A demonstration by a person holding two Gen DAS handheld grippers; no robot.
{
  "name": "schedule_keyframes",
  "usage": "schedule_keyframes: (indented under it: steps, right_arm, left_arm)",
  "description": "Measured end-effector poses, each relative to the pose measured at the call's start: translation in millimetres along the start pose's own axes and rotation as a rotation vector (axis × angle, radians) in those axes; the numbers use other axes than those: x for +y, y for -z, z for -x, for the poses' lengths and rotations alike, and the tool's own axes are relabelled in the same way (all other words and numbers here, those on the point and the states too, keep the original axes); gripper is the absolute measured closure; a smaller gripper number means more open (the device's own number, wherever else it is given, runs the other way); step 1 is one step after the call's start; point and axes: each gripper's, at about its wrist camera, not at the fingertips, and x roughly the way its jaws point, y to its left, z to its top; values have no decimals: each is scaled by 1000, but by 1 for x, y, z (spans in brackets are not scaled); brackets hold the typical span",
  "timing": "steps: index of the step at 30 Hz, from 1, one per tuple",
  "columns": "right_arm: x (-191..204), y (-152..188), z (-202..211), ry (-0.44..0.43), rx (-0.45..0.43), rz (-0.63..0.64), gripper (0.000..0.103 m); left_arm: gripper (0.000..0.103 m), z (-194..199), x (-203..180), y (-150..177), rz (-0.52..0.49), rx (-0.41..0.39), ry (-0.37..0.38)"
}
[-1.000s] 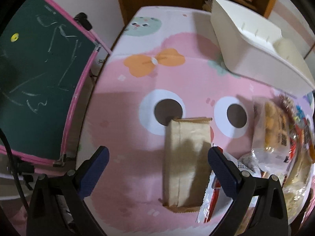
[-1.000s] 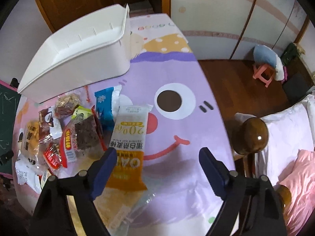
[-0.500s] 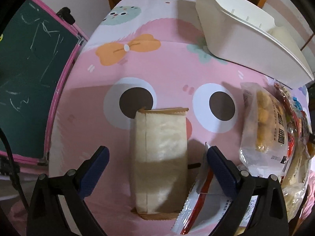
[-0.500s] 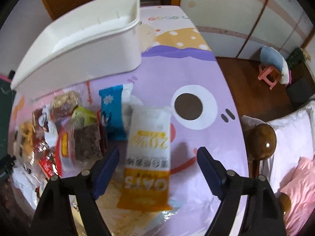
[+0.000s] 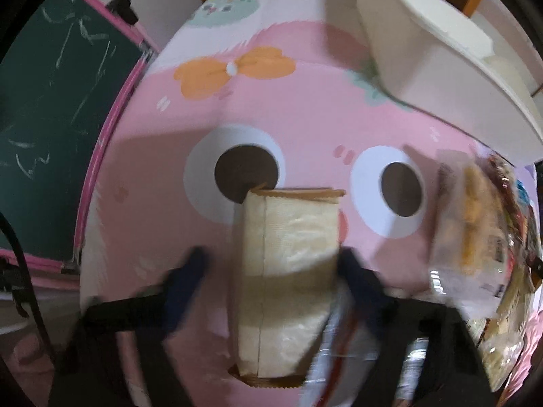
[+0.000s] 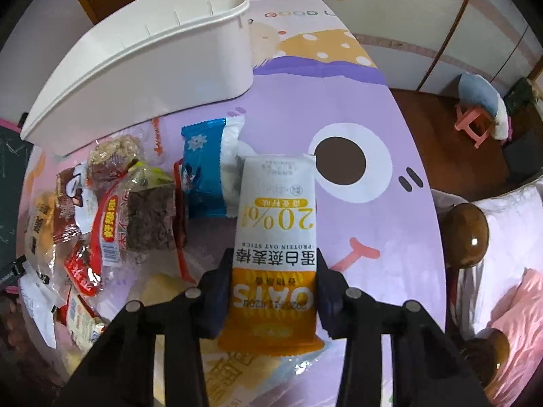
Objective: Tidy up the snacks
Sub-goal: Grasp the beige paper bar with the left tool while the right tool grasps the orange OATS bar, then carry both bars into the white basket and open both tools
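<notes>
A beige snack packet (image 5: 285,264) lies lengthwise on the pink cartoon table cover (image 5: 305,118). My left gripper (image 5: 271,271) points down over it and its jaws are closing with the packet between them. The right finger (image 5: 356,278) is at the packet's edge; a small gap shows at the blurred left finger. In the right wrist view a white and orange oat stick packet (image 6: 276,237) lies on the purple cover (image 6: 339,108). My right gripper (image 6: 275,271) is closing on it, both pads against its long sides.
A long white plastic bin (image 5: 424,78) (image 6: 152,78) stands at the back of the table. A pile of mixed snack packets (image 6: 118,210) (image 5: 475,237) lies between the two grippers, with a blue packet (image 6: 207,176) beside the oat stick. A green chalkboard (image 5: 51,101) stands left; a wooden bedpost (image 6: 465,234) right.
Both grippers have sunk toward the table and their jaws have narrowed from wide open. The left one now straddles the beige packet; the right one has come against the oat stick packet.
</notes>
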Motion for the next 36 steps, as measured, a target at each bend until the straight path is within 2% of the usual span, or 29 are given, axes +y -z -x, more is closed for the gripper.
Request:
schedule_keyframes:
  steps: [3,6,8,14,19,26,30,36]
  right_arm:
    - [-3,4,4,-33,-16,-13,61]
    - [-2,9,9,-30,-33,-18,61]
    - [-3,13,14,-34,-47,-23,61]
    - [-3,25,43,-58,-109,-30,61]
    - [2,28,68,-87,-160,-19,61]
    - [25,28,116,-126,-254,53,61]
    - [43,21,150,-170,-315,102,61]
    - [75,-3,203,-156,-445,209,61]
  left_arm:
    - [51,2,-1,8,-10,-10,3]
    - [52,5,1,12,7,-25,31]
    - [52,12,9,17,31,-40,58]
    - [52,47,16,26,46,-116,71]
    - [52,103,7,32,-3,-239,87]
    - [52,196,-20,25,-117,-408,192]
    - [52,246,-46,11,-193,-487,249]
    - [52,295,-95,-20,-306,-577,257]
